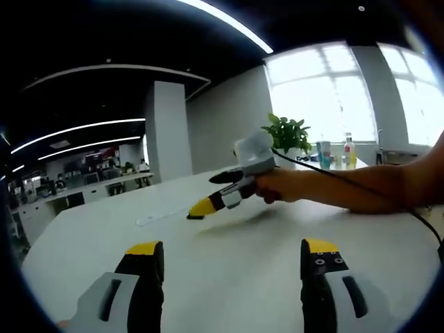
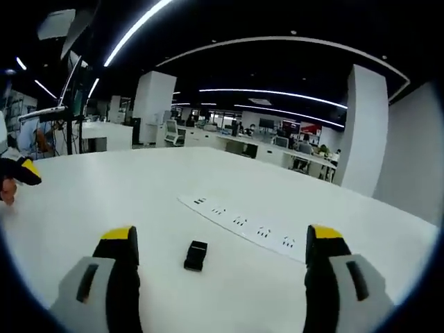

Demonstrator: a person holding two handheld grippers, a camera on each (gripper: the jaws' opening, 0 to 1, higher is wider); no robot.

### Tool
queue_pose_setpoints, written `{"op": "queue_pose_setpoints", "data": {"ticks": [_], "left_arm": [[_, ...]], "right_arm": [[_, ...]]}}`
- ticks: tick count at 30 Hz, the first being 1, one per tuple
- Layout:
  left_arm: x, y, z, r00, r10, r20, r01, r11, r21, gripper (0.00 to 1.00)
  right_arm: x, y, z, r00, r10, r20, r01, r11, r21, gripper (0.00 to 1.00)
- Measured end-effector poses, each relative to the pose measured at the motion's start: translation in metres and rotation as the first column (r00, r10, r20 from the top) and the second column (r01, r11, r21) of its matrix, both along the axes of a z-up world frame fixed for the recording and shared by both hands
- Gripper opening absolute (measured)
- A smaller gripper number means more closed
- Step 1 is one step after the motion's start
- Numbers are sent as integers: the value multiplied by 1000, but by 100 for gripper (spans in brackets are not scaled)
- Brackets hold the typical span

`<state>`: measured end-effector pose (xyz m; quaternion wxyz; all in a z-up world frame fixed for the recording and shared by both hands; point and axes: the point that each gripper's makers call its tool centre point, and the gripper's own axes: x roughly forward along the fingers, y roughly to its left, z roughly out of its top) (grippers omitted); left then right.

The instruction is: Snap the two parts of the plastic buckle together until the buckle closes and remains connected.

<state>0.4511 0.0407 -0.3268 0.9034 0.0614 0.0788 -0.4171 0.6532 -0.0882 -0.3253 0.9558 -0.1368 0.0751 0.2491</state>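
- The right gripper point(image 2: 220, 253) has its jaws wide apart, with the black buckle point(image 2: 195, 254) on the white table point(image 2: 139, 187) between them.
- The left gripper point(image 1: 234, 267) is spread wide too, holding nothing.
- No writing can be read.

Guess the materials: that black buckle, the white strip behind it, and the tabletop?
Buckle: looks like black moulded plastic, matte, no glints; too small to be sure. White strip: flat white plastic by its look, with rows of dark slots, likely a power strip. Table: smooth white surface, probably laminate, with a soft sheen and faint shadows. Right tool hovers open before the buckle.
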Motion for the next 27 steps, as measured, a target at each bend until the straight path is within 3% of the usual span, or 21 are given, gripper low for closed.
{"op": "queue_pose_setpoints", "data": {"ticks": [3, 6, 13, 18, 23, 27], "left_arm": [[3, -1, -3, 1000, 0, 0, 0, 1000, 12, 78], [3, 0, -6, 1000, 4, -4, -4, 1000, 23, 78], [3, 1, -9, 1000, 13, -10, -12, 999, 32, 80], [5, 3, -12, 1000, 21, -11, -21, 999, 35, 79], [4, 6, -11, 999, 38, -9, -38, 999, 29, 79], [8, 7, -3, 999, 38, -2, -38, 999, -14, 79]], "right_arm": [[0, -7, 1, 1000, -12, 4, 12, 1000, 23, 100], [-3, -11, 3, 1000, -25, 16, 25, 999, 22, 89], [-14, -8, 0, 1000, -29, 5, 28, 999, 25, 100], [-16, -13, -6, 999, -43, -9, 43, 999, 22, 100], [-26, -15, -3, 999, -42, -17, 44, 996, 81, 100], [-36, -22, 2, 998, -55, -9, 55, 992, 116, 100]]}}
